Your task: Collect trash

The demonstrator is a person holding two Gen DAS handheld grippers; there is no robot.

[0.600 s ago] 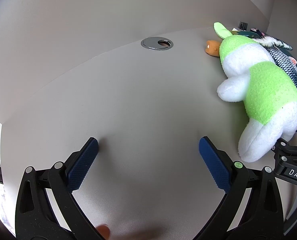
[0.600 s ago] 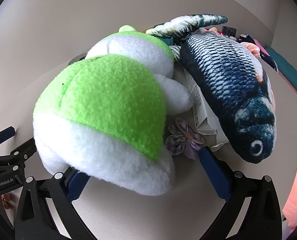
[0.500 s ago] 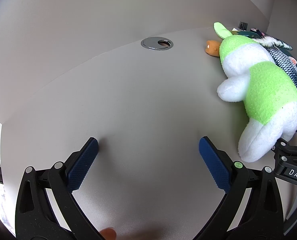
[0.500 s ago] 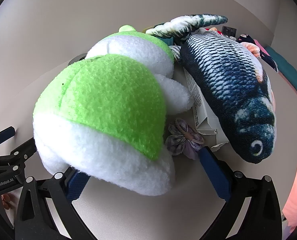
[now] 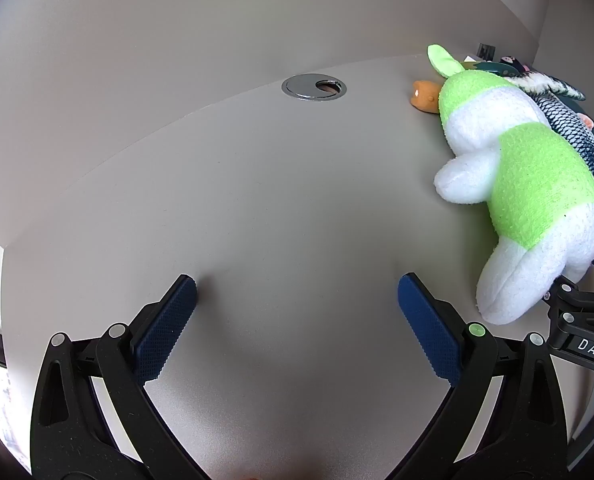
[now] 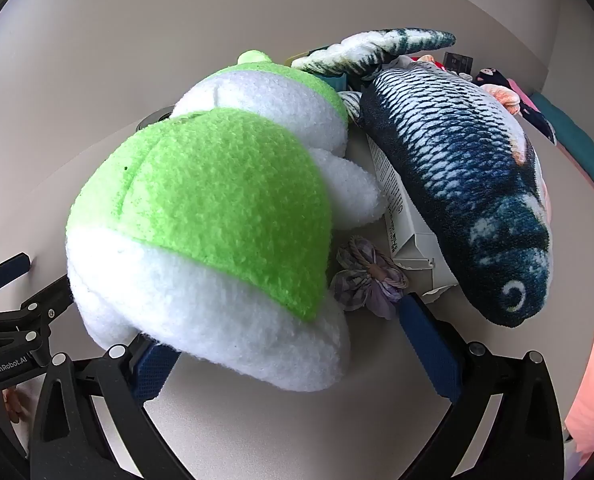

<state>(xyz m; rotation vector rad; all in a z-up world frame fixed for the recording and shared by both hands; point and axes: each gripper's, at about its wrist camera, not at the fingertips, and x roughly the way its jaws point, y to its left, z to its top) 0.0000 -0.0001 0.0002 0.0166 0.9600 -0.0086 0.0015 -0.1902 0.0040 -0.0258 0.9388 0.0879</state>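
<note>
Nothing is being collected yet. Left gripper [image 5: 297,292] is hovering spread over bare desk [image 5: 257,208], holding nothing. Right gripper [image 6: 285,328] is gaping around the green-white plush [image 6: 217,220], not clamping. Likely trash, the white carton [image 6: 405,216], is lying wedged under the fish plush [image 6: 469,184].

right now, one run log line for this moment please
left gripper: open over bare desk | right gripper: open by green plush | white box under fish toy: untouched

Matt smooth beige desk top [image 5: 257,200] with a shiny brushed-metal round grommet [image 5: 313,87]. Fuzzy fleece green-and-white plush toy [image 6: 217,208]; printed smooth-cloth blue fish plush [image 6: 457,168]. Matt white cardboard box [image 6: 409,232], crinkled lilac fabric flower scrunchie [image 6: 365,280].
</note>
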